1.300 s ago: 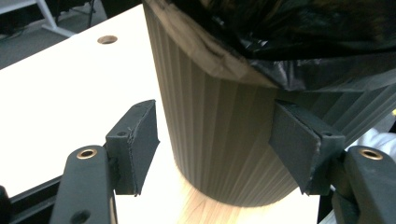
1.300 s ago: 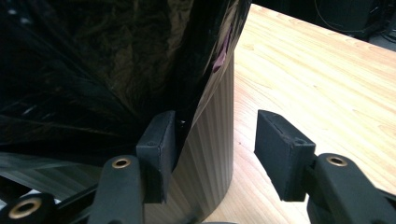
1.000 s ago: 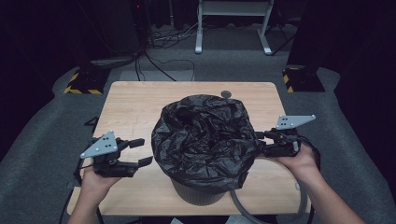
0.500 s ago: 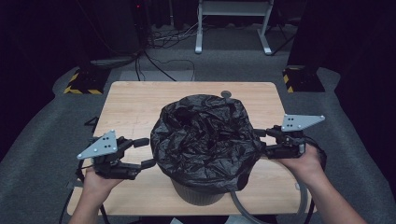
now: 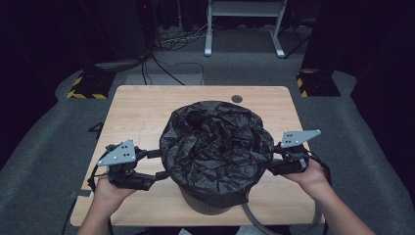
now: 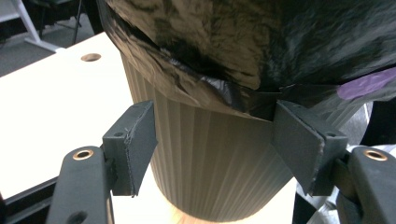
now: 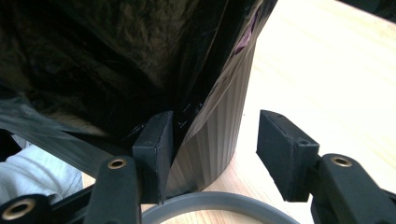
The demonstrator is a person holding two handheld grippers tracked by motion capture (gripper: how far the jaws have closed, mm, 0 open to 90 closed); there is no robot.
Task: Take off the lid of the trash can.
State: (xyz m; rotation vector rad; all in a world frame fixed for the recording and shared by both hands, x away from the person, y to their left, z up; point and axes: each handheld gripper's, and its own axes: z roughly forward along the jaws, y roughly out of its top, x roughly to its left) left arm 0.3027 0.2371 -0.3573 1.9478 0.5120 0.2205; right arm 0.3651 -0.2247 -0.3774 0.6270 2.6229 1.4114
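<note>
Two tools flank a ribbed grey bin (image 5: pixel 210 198) that stands near the middle of the wooden table (image 5: pixel 142 110), toward its near edge. A black bin bag (image 5: pixel 215 144) lines the bin and spills over its rim, crumpled and bulging, its loose skirt hanging partway down the ribbed wall.

At the left, the left tool (image 5: pixel 159 164) is held level in the person's left hand (image 5: pixel 110 188), its jaws pointing right at the bin's side. In the left gripper view the left tool (image 6: pixel 212 135) has its jaws wide apart on either side of the bin's wall (image 6: pixel 210 163), just under the hanging hem of the bag (image 6: pixel 243 51); the pads (image 6: pixel 299 140) press on nothing, though the one at the right of that view sits right at the hem.

At the right, the right tool (image 5: pixel 275 160) is held in the right hand (image 5: pixel 311 176), its jaws pointing left at the bag's overhang. In the right gripper view the right tool (image 7: pixel 212 140) also stands with its jaws apart: one pad (image 7: pixel 159 140) lies against the hanging black film (image 7: pixel 116 60), the other (image 7: pixel 282 144) hangs free over bare table, well clear of the bin (image 7: pixel 219 135). A grey ring (image 7: pixel 219 205) lies on the table at the bin's foot, near that tool.
</note>
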